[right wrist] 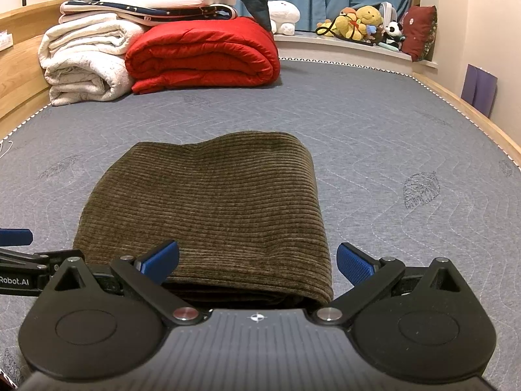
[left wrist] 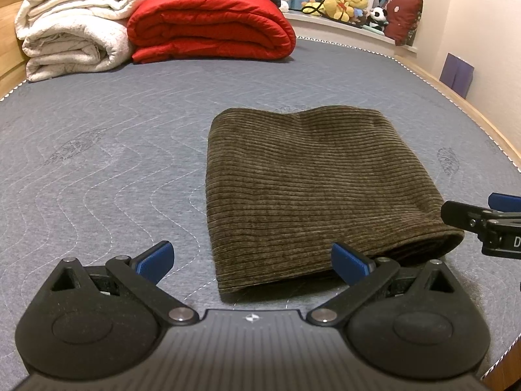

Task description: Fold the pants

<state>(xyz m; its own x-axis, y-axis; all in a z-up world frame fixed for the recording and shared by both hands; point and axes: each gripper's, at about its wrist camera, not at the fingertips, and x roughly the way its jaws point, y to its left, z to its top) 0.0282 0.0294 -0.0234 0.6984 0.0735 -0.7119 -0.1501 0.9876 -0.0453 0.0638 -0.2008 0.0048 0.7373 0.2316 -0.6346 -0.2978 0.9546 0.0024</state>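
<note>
The olive-brown corduroy pants (left wrist: 312, 189) lie folded into a compact rectangle on the grey quilted mattress (left wrist: 97, 169); they also show in the right wrist view (right wrist: 211, 205). My left gripper (left wrist: 252, 262) is open and empty, at the near left corner of the pants. My right gripper (right wrist: 259, 262) is open and empty, at the near right edge of the fold. The right gripper's tip (left wrist: 482, 218) shows at the right of the left wrist view, and the left gripper (right wrist: 19, 260) at the left of the right wrist view.
A folded red quilt (left wrist: 211, 26) and a white blanket stack (left wrist: 71, 29) sit at the far end of the mattress. Plush toys (left wrist: 348, 6) and a dark red cushion (left wrist: 403, 19) line a ledge behind. A wooden bed frame (left wrist: 472, 114) runs along the right side.
</note>
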